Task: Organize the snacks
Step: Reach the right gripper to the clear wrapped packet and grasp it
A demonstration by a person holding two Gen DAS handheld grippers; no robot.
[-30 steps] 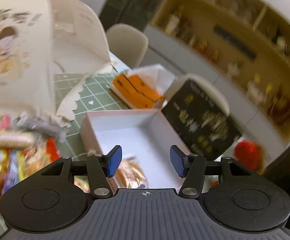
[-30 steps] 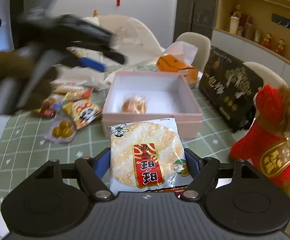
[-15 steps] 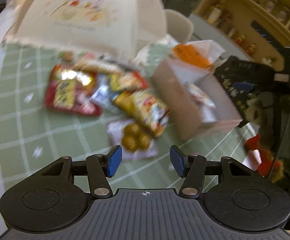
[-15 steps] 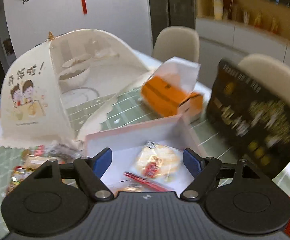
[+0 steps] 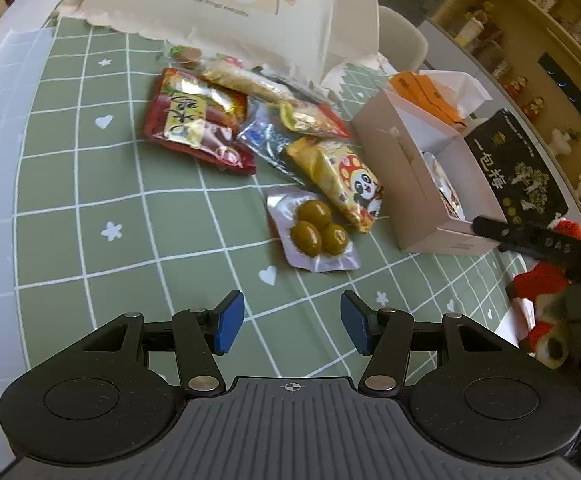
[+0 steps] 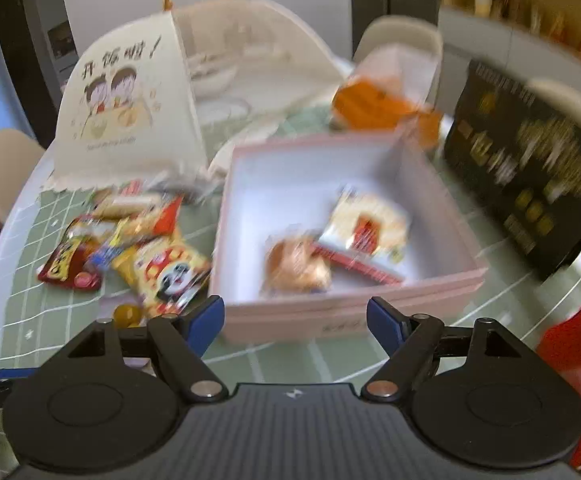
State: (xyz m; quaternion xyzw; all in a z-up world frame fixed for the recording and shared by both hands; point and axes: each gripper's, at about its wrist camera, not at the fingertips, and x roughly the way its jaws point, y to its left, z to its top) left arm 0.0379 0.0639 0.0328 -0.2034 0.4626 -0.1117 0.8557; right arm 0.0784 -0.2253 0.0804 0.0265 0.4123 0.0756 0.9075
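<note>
Snack box (image 6: 442, 216) — pale pink, open-topped, set on the green checked tablecloth (image 5: 90, 208); two packets are counted inside, a round rice-cracker packet (image 6: 366, 226) with a red label and a smaller orange-brown packet (image 6: 296, 264) beside it, though the right wrist view is blurred and a further flat red item between them cannot be ruled out. Sorted so far: those few pieces only. Still outside, just beside the box's left wall, a loose cluster is recorded: a clear pouch of three green olive-like fruits (image 5: 316, 228), a yellow panda-print bag (image 5: 340, 180), a red and gold packet (image 5: 194, 120), a silver-blue sachet (image 5: 264, 140), and several more wrappers partly overlapped behind them — the greater share of the job is judged to remain. Left gripper (image 5: 292, 322): jaws apart, nothing between them, held over bare cloth short of the olive pouch, which is judged the likeliest next pick. Right gripper (image 6: 294, 320): jaws wide apart and empty, poised at the near wall of the box. Surroundings: a cream mesh food cover (image 6: 130, 96) behind the cluster, an orange carton (image 5: 422, 88) and a black gift box (image 5: 514, 164) beyond the snack box.
</note>
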